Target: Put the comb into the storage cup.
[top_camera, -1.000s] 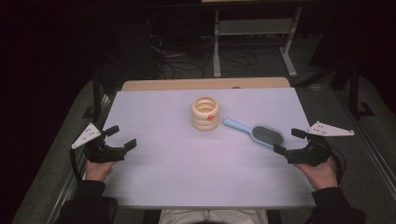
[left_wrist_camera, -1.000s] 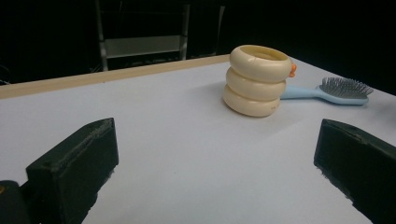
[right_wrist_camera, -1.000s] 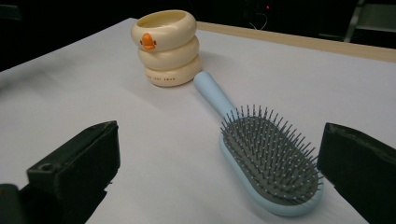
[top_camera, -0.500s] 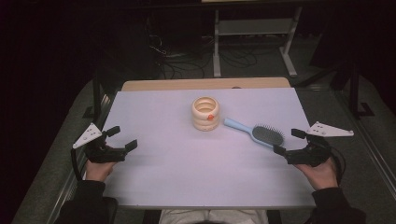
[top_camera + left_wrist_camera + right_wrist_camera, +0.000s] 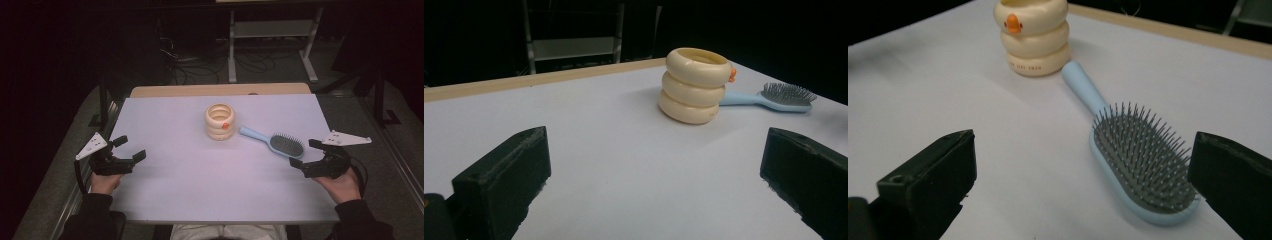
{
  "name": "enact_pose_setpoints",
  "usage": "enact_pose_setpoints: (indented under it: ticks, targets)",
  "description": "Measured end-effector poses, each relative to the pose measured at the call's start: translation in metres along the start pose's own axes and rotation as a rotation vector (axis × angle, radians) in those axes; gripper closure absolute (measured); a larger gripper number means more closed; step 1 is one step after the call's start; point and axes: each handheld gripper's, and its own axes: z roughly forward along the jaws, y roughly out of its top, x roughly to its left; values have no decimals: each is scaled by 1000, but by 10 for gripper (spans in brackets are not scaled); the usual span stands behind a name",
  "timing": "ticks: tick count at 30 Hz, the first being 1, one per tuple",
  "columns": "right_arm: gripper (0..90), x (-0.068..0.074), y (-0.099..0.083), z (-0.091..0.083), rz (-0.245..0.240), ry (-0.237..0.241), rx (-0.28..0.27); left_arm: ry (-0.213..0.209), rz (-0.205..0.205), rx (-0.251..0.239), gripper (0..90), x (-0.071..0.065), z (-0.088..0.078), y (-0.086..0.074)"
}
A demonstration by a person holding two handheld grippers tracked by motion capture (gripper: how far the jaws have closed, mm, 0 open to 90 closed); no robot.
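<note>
- Dark surroundings frame a pale lavender table (image 5: 200,200); a wooden strip (image 5: 220,90) runs along its far edge, and a metal rack (image 5: 270,35) and loose cables (image 5: 190,65) sit on the floor beyond.
- Toward the far middle of the table stands a cream cup (image 5: 220,121) shaped like three stacked rings, upright, with a small orange beak (image 5: 1012,23) on its side. Its mouth is open at the top; from the high view nothing shows inside, though the bottom is hard to make out.
- Just beside the cup, on its right, lies a light blue hairbrush (image 5: 278,143), flat with the grey bristles up. The handle tip points at the cup's base and comes very close to it; whether they touch is not clear.
- The left gripper (image 5: 128,150) sits at the table's left edge, held in the person's left hand (image 5: 104,182), jaws spread wide with nothing between them. The cup and brush lie well apart from it, ahead and to its right.
- The right gripper (image 5: 305,153) rests near the right edge in the right hand (image 5: 342,186), jaws also wide apart and holding nothing. The brush head lies near, just ahead of the jaws and toward the right-hand one in the right gripper view; the cup stands farther off.
</note>
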Motion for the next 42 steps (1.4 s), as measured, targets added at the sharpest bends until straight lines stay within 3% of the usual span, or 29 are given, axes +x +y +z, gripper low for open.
enact_pose_setpoints:
  ticks: [3,42]
  targets:
    - [0,0,1,3,-12,-3,45,1,1,0,0,0,0,0]
    - [0,10,50,22,-120,69,149,1,1,8,0,-1,1,-1]
